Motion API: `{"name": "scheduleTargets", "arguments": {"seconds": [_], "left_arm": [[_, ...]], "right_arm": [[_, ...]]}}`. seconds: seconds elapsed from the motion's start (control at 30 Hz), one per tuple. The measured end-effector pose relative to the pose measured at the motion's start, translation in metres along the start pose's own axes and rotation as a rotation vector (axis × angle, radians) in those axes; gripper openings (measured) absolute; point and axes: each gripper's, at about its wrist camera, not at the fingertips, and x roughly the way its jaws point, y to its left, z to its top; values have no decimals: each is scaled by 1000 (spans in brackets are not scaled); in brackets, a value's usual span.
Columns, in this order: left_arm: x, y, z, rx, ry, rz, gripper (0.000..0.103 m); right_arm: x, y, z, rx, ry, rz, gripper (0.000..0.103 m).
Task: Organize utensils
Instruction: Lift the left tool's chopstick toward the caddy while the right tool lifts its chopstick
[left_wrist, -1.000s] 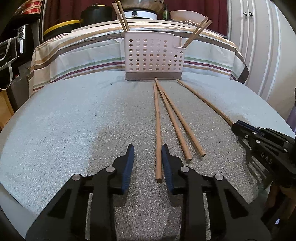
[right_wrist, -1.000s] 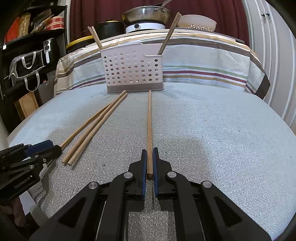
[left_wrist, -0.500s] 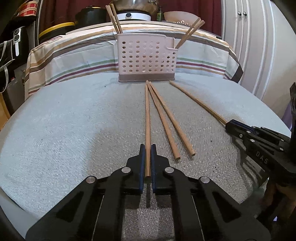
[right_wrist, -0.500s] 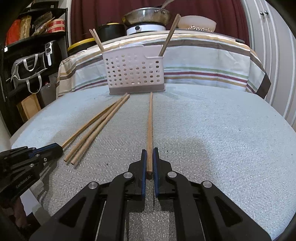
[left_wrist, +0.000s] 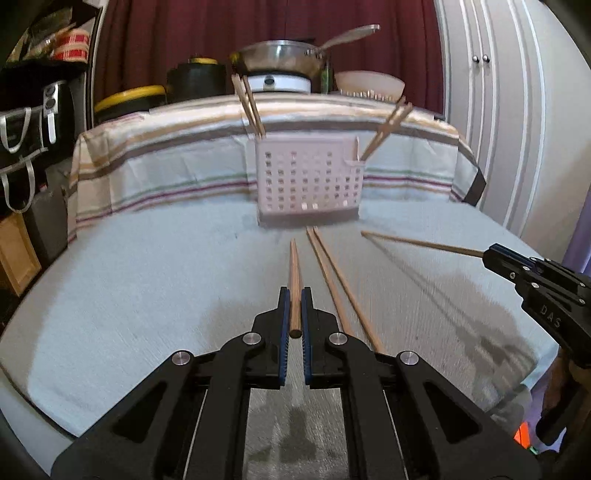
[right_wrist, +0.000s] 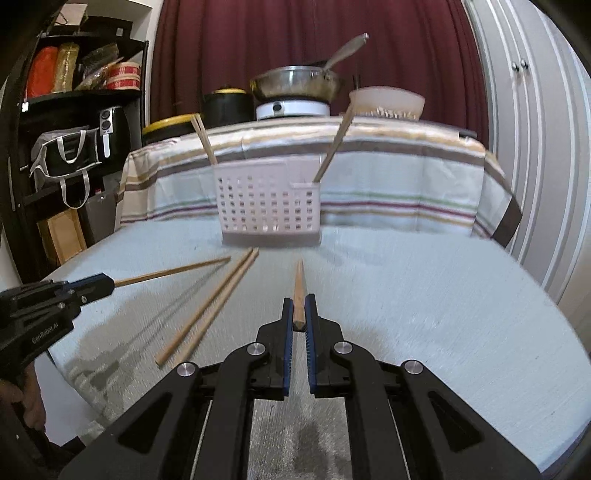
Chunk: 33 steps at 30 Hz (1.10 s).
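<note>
We found the left hand-held gripper (left_wrist: 294, 306) clamped on one chopstick (left_wrist: 294, 273), held off the grey worktop (left_wrist: 147, 280) with its tip pointing toward the pale perforated basket (left_wrist: 306, 181). The right hand-held gripper (right_wrist: 300, 312) was likewise clamped on a second chopstick (right_wrist: 298, 291), also raised and aimed at that basket (right_wrist: 267, 199). Between the two grippers a loose pair of chopsticks (left_wrist: 332, 273) lay side by side on the worktop, far ends just short of the basket's base. The basket stood upright at the far edge, with more chopsticks (left_wrist: 251, 107) leaning out at its left end and others (left_wrist: 388, 125) in the small compartment at its right. A striped cloth (left_wrist: 166, 162) hung behind it.
</note>
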Motion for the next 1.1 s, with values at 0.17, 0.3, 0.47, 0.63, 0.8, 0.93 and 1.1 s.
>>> {"name": "scheduleTargets", "arguments": {"seconds": [0.17, 0.3, 0.47, 0.63, 0.8, 0.93, 1.1], "left_arm": [[-17, 5, 16, -5, -51, 2, 6], [-29, 9, 29, -10, -84, 5, 6], [-45, 14, 44, -21, -121, 7, 6], [-56, 23, 61, -34, -137, 4, 6], [-55, 29, 79, -35, -133, 8, 6], [-48, 31, 90, -31, -131, 15, 6], [-34, 39, 102, -43, -136, 31, 6]], "right_arm": [[-13, 0, 14, -12, -47, -2, 7], [-24, -1, 26, -11, -84, -2, 7], [-35, -5, 42, 7, -121, 15, 7], [-41, -7, 56, 22, -137, 32, 7], [-36, -9, 69, 26, -133, 43, 7], [-27, -9, 79, 12, -133, 40, 7], [-13, -9, 94, 1, -150, 36, 7]]}}
